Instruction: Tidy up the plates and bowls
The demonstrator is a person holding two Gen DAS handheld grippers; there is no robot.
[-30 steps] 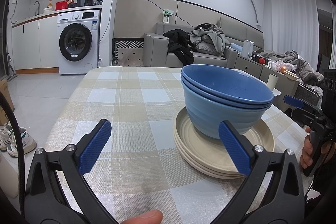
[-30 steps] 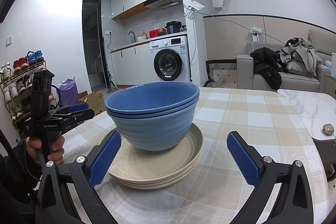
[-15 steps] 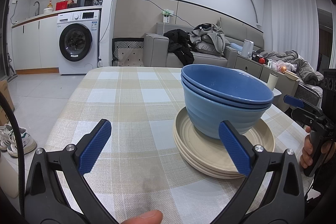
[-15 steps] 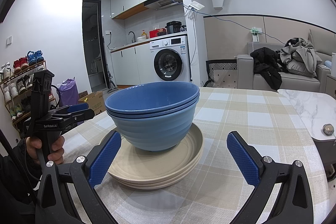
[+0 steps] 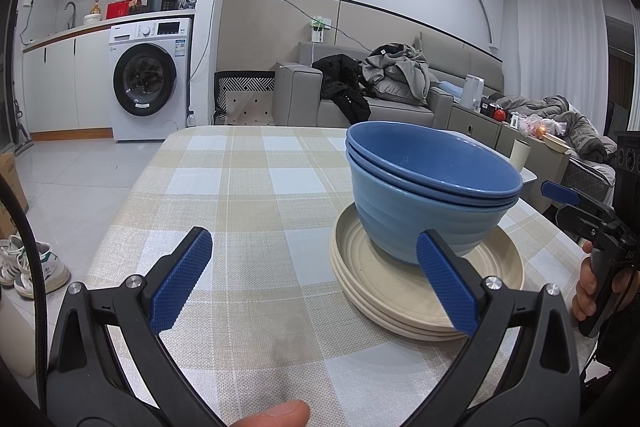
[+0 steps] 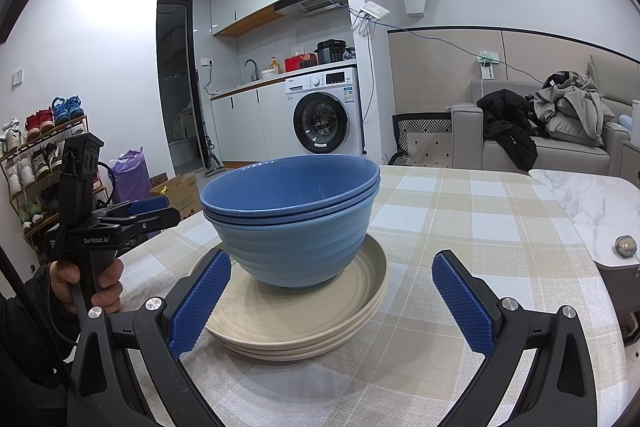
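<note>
Left wrist: bowls (image 5: 428,195) beyond wide-spread left claw (image 5: 314,279).

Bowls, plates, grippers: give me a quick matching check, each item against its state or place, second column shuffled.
1. bowls
2. plates
3. left gripper
4. tablecloth

a. checked, covers the table
b. blue, nested, on the plates
c. open, empty
d. beige stack on the tablecloth

Pairs: 1-b, 2-d, 3-c, 4-a
</note>
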